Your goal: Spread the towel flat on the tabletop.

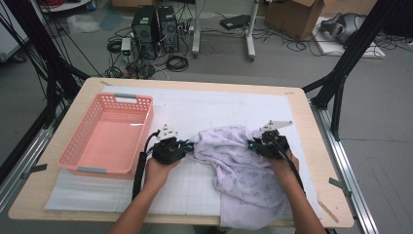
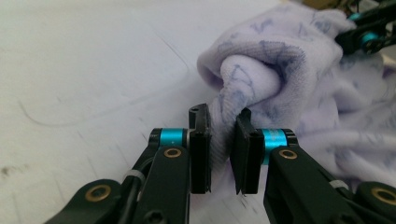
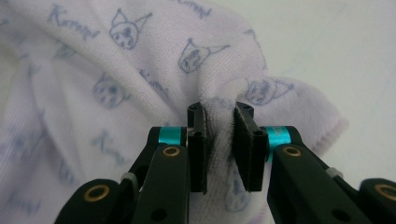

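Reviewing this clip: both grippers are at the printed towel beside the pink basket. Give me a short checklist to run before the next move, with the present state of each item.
1. Left gripper pinches the towel: ok, a fold sits pressed between its jaws.
2. Right gripper pinches the towel: ok, cloth is bunched between its jaws.
3. Grips sit at opposite sides of the towel: ok in the high view.
4. Towel lies flat: not ok, it is crumpled and its near edge hangs over the table edge.
5. Pink basket is free to take it: ok, nothing in it.
6. Each grip holds a corner: cannot tell.
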Demonstrator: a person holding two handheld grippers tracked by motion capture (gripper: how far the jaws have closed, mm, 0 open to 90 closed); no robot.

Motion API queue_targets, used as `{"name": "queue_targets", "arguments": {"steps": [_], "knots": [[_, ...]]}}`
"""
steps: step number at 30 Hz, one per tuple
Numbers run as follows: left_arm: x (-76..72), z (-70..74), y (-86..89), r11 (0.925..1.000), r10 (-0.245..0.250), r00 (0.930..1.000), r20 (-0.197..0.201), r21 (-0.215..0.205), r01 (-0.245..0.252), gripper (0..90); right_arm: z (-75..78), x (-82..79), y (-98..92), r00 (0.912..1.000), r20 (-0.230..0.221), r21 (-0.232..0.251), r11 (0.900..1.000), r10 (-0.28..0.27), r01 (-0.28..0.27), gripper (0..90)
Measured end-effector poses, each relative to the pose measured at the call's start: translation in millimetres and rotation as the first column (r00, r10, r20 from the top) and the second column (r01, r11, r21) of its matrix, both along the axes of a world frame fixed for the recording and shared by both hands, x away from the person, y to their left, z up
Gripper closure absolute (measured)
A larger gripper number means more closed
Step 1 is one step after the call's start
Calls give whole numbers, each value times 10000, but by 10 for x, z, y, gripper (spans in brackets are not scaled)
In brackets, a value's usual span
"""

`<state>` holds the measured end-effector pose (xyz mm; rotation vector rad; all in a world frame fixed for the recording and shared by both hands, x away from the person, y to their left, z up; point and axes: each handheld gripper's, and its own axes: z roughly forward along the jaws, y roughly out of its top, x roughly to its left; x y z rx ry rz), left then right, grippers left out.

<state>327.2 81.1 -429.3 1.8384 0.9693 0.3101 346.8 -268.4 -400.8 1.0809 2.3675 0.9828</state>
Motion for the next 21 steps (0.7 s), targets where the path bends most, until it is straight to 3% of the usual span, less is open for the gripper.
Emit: {"name": "queue_targets", "arguments": {"steps": [6, 11, 14, 15, 18, 21], "knots": [[-210, -100, -31, 9987, -496, 9988, 56, 151, 495, 797, -95, -459, -230, 9978, 567, 106, 9993, 339, -346, 783], [-315, -184, -25, 9958, -790, 9968, -132, 460, 796, 810, -158, -691, -331, 9989, 284, 698, 9968, 366, -385, 802], [-357, -202, -32, 9920, -1086, 9936, -297, 619, 1103, 806, -197, -767, -331, 9989, 167, 620, 9971, 438, -448, 803], [-353, -193, -33, 9931, -1061, 9937, -364, 454, 1077, 785, -198, -783, -334, 9986, 235, 599, 9970, 469, -482, 802], [-270, -121, -23, 9961, -884, 9948, -505, -57, 882, 594, -201, -796, -328, 9983, 294, 546, 9972, 495, -510, 802], [-166, -10, -54, 9966, -792, 9966, -244, -228, 786, 548, -206, -794, -314, 9980, 403, 416, 9978, 490, -506, 802]]}}
